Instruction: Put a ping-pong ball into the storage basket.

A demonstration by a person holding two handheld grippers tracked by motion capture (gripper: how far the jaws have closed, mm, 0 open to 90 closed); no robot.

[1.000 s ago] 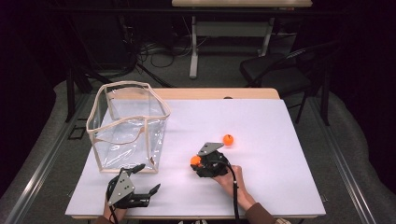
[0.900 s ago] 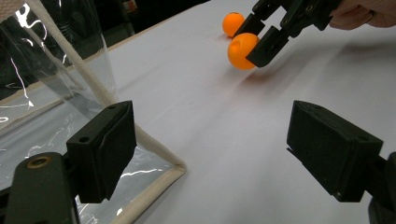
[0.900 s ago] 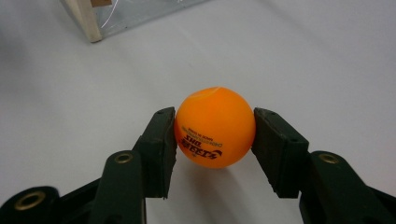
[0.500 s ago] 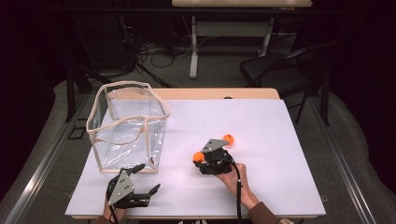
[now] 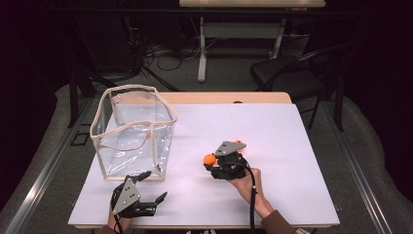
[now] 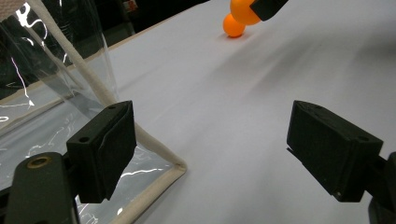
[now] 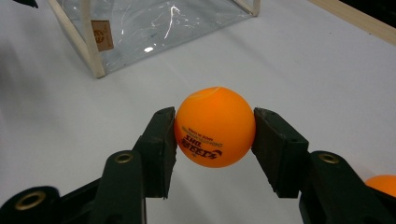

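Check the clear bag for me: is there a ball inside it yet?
No, the clear bag holds nothing; one orange ball sits clamped in the right tool.

- Black two-jaw left gripper [image 5: 148, 192], grey three-cornered plate on top.
- Matching right gripper [image 7: 214, 128], brass-coloured screws at the jaw pivots.
- Black cable trailing; brown sleeve beside it.
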